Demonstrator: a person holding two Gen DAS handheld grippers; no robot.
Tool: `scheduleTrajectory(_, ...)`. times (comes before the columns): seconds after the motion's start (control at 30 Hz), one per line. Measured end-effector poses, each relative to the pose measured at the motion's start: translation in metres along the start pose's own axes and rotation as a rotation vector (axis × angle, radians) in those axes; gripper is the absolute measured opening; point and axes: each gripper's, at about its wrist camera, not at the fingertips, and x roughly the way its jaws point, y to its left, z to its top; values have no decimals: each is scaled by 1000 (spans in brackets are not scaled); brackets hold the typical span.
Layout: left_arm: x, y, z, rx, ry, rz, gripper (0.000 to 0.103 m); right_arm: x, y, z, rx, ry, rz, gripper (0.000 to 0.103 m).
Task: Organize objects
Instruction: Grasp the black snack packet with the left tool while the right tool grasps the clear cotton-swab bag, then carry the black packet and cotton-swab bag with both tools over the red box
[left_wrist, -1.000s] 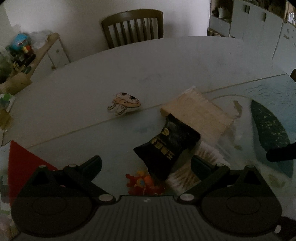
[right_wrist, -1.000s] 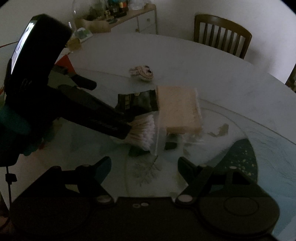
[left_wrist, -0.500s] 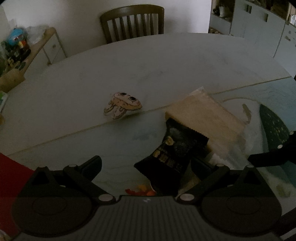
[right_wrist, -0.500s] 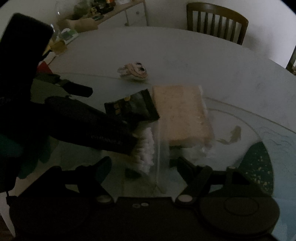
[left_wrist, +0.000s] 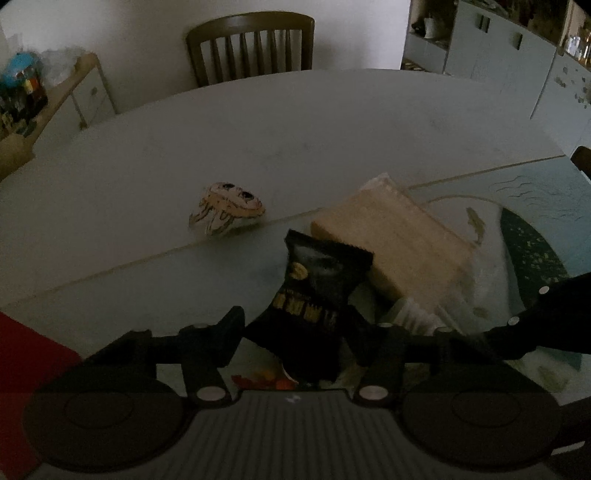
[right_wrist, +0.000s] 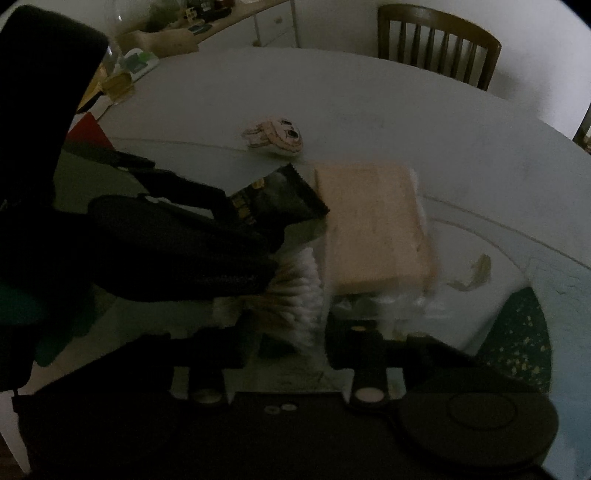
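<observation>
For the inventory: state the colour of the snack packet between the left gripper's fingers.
Black snack packet with gold lettering, clearest in the left wrist view.

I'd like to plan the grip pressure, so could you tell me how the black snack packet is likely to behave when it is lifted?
The black snack packet looks like thin crinkled foil with a serrated end, so probably floppy. It sits puffed between the left gripper's jaws, so likely light and easily crushed. Its glossy surface may slip.
</observation>
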Motion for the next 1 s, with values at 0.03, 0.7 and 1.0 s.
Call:
scheduleTrajectory(0.03, -1, 1, -1, -6, 2, -1, 53, -1, 0, 0, 0, 0, -2, 32)
scheduleTrajectory(0.7, -60, 19, -25, -100, -26, -25, 48, -53, 2, -13, 74, -115, 29, 14)
scheduleTrajectory(1.0, -111, 28, -41, -131, -60, -58, 48, -87, 11, -22, 98, -133, 61, 14)
